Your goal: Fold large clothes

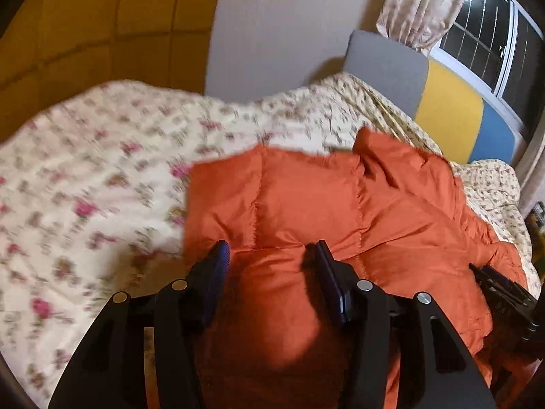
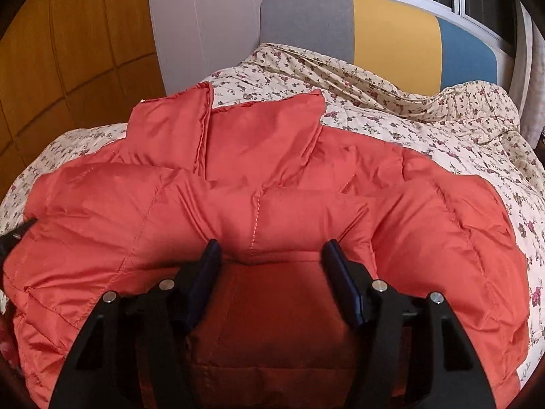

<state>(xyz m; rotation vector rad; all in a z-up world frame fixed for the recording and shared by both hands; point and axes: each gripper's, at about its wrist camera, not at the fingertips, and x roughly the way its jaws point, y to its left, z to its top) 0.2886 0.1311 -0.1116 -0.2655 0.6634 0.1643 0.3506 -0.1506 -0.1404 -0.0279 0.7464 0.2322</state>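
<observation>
Only left view shows window (image 1: pixel 494 34).

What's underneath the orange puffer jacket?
The orange puffer jacket lies on a floral bedspread, which shows all around it. Anything directly beneath the jacket is covered and cannot be seen.

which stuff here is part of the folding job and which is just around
In the job:
- orange jacket, puffy, spread on the bed
- left tool, padding bunched between its fingers
- right tool, padding bunched between its fingers

Just around:
- floral bedspread under the jacket
- headboard, grey, yellow and blue panels
- curtain
- window
- wooden wardrobe
</observation>
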